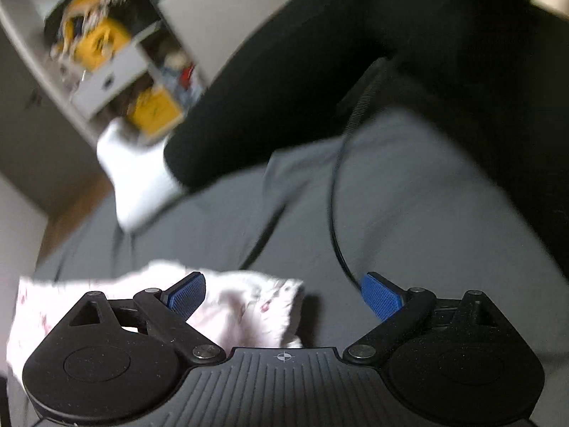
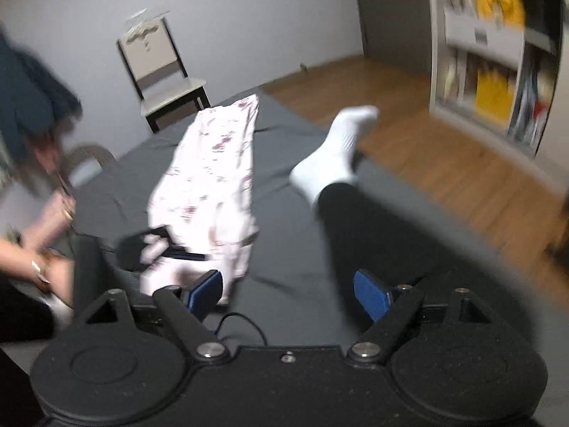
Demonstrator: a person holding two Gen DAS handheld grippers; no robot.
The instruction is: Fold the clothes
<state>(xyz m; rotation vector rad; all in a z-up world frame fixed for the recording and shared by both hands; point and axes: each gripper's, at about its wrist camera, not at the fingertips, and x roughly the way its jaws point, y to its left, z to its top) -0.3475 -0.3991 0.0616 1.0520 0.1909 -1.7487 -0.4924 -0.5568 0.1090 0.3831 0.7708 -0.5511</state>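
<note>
A white garment with small dark-red flowers [image 2: 213,170] lies lengthwise on the grey bed sheet [image 2: 284,249], folded into a long narrow strip. In the left wrist view its near end [image 1: 242,306] sits under and just beyond my left gripper [image 1: 284,295], which is open, its left blue pad [image 1: 186,295] over the cloth. My right gripper [image 2: 290,293] is also open and holds nothing, hovering at the garment's near end. Both views are blurred by motion.
A person's leg in black trousers with a white sock [image 2: 338,149] stretches across the bed right of the garment. A black cable [image 1: 334,213] trails over the sheet. A chair [image 2: 163,71] stands beyond the bed, a shelf unit [image 2: 498,64] on the wooden floor [image 2: 409,142] to the right.
</note>
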